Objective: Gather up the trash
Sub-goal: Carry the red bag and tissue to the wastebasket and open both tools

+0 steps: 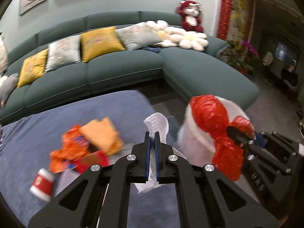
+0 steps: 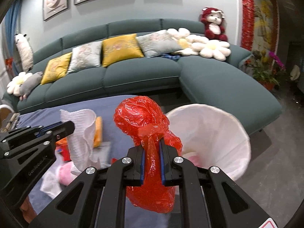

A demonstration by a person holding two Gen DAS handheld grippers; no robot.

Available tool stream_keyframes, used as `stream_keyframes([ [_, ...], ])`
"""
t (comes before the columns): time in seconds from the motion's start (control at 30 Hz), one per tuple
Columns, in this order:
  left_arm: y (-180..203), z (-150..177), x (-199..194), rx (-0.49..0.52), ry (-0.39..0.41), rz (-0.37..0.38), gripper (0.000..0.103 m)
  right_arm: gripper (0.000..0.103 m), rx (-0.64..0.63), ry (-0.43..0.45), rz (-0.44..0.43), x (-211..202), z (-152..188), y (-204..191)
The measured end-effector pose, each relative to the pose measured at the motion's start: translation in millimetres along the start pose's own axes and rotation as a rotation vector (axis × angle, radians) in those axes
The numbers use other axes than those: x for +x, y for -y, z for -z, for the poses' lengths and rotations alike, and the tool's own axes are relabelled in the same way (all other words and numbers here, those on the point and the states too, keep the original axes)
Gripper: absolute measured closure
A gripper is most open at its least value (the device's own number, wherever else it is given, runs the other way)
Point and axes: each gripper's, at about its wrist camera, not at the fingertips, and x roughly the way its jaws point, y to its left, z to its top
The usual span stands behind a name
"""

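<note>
My left gripper [image 1: 152, 135] is shut on a white foam wrap [image 1: 156, 122] and holds it above the blue table [image 1: 114, 106]. It also shows in the right wrist view [image 2: 64, 127], with the wrap [image 2: 81, 133]. My right gripper [image 2: 152, 144] is shut on a red plastic bag [image 2: 142, 115] and holds it up beside the white bin [image 2: 218, 133]. In the left wrist view the red bag [image 1: 210, 114] hangs in front of the bin [image 1: 191, 133], with the right gripper [image 1: 239, 134] behind it.
Orange wrappers [image 1: 76, 148], an orange card [image 1: 103, 133], a red box [image 1: 91, 161] and a red paper cup [image 1: 42, 183] lie on the table. Pink and white scraps [image 2: 62, 172] lie near its front. A teal sofa [image 2: 142, 72] stands behind.
</note>
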Motion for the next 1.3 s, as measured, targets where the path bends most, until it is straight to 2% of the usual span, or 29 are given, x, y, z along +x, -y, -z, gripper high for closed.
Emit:
stream_keyframes([
  [0.23, 72, -28, 48, 0.071, -0.014, 0.112, 0.099, 0.092, 0.04, -0.011, 0.106, 23, -12, 67],
  [0.37, 101, -35, 74, 0.102, -0.032, 0.152, 0.099, 0.092, 0.075, -0.025, 0.144, 40, -16, 101],
  [0.53, 124, -40, 106, 0.107, -0.059, 0.185, 0.099, 0.092, 0.107, -0.045, 0.166, 58, -13, 127],
  [0.7, 128, -44, 127, 0.097, -0.085, 0.199, 0.096, 0.089, 0.119, -0.051, 0.167, 71, -13, 135],
  [0.73, 126, -43, 128, 0.087, -0.091, 0.202, 0.091, 0.089, 0.121, -0.047, 0.168, 73, -12, 134],
  [0.83, 119, -49, 135, 0.044, -0.091, 0.203, 0.063, 0.077, 0.115, -0.045, 0.169, 77, -10, 129],
  [0.87, 115, -50, 134, 0.03, -0.077, 0.197, 0.054, 0.067, 0.115, -0.041, 0.169, 76, -10, 130],
  [0.9, 112, -52, 133, 0.022, -0.065, 0.191, 0.052, 0.056, 0.116, -0.029, 0.17, 76, -10, 129],
  [0.97, 107, -54, 130, 0.017, -0.048, 0.179, 0.045, 0.047, 0.115, -0.006, 0.177, 72, -11, 127],
  [1.07, 99, -56, 126, 0.016, -0.042, 0.157, 0.041, 0.046, 0.117, 0.003, 0.175, 69, -13, 124],
  [1.3, 70, -50, 112, -0.017, -0.035, 0.102, 0.04, 0.042, 0.1, 0.015, 0.174, 58, -12, 109],
])
